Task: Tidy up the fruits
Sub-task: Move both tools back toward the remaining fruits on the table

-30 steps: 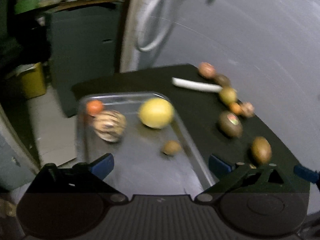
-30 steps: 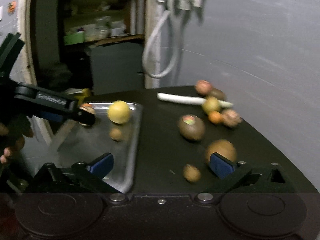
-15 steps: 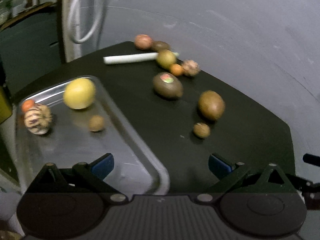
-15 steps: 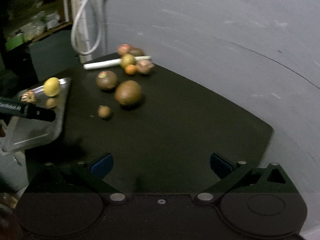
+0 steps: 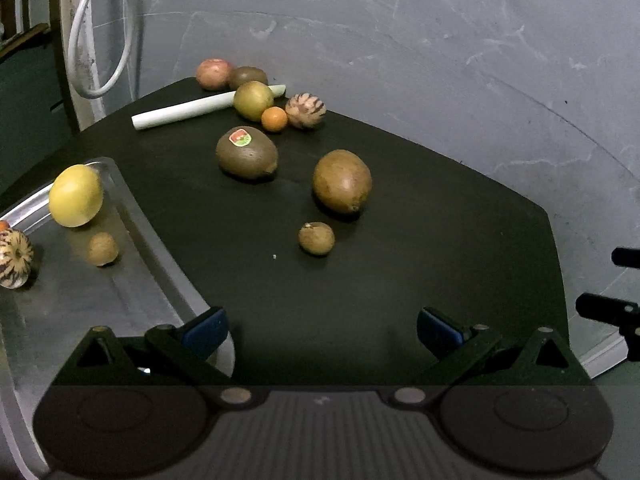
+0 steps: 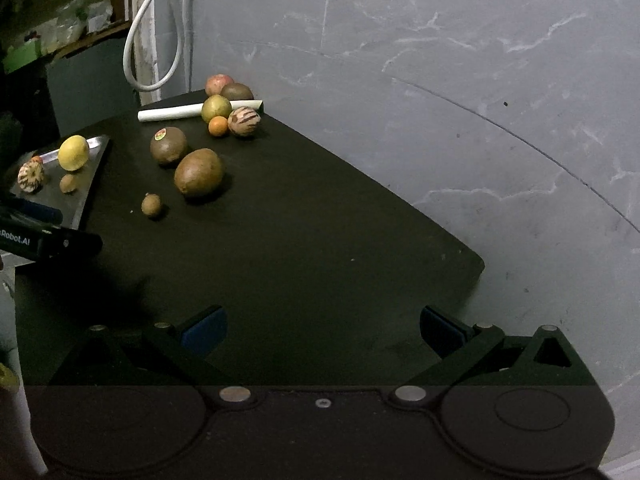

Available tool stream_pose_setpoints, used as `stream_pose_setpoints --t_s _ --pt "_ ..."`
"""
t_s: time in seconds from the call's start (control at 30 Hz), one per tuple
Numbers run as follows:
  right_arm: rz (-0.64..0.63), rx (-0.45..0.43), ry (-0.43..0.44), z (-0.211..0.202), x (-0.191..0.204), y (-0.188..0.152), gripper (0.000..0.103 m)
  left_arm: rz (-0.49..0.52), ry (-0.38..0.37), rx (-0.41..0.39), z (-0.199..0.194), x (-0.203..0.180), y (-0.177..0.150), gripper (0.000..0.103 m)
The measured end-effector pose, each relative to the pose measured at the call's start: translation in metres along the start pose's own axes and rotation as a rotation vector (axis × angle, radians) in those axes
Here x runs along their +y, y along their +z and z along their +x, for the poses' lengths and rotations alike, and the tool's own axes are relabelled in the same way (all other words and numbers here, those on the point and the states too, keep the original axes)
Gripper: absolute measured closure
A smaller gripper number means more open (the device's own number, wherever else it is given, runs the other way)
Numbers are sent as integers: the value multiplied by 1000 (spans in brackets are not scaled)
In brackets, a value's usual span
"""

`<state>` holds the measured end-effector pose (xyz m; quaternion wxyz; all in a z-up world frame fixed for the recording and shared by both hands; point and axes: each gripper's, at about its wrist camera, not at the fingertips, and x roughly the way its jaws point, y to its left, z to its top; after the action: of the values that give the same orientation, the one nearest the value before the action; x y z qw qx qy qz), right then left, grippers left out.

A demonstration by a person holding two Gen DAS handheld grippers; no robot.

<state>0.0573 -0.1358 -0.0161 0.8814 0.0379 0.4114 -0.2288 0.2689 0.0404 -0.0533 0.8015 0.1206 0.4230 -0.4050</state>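
A metal tray (image 5: 132,280) (image 6: 86,196) at the table's left holds a yellow lemon (image 5: 75,195) (image 6: 73,153), a striped fruit (image 5: 14,253) (image 6: 30,176), a small brown fruit (image 5: 103,249) and an orange one at its far edge. Loose on the black table lie a small brown fruit (image 5: 316,238) (image 6: 151,204), a large brown fruit (image 5: 342,181) (image 6: 199,173), a stickered kiwi (image 5: 247,153) (image 6: 168,145), and several more fruits by a white stick (image 5: 188,111). My left gripper (image 5: 320,330) is open and empty at the tray's near corner. My right gripper (image 6: 322,330) is open and empty over bare table.
A grey wall (image 6: 440,80) closes the back and right. A white hose (image 5: 96,40) hangs at the far left corner. The table's right edge (image 6: 476,268) drops off. In the right wrist view the left gripper's body (image 6: 44,240) sits at the left edge.
Both views have swung to the right, away from the tray and toward the loose fruits. Both grippers stay open and empty. No fruit has moved.
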Motion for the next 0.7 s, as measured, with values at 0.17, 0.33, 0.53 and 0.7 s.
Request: stream_pose_setpoints --t_s 0.17,0.33,0.53,0.7 --pt "-60 9 37 10 -11 11 1 -13 32 13 6 -10 0 1" --pt "-132 12 94 27 -20 27 1 -40 74 18 13 -18 2 1" --pt "-225 -7 186 52 -26 56 1 -43 142 4 23 -25 7 1" --pt "-268 -25 253 73 -29 76 1 -47 194 -18 30 -27 11 1"
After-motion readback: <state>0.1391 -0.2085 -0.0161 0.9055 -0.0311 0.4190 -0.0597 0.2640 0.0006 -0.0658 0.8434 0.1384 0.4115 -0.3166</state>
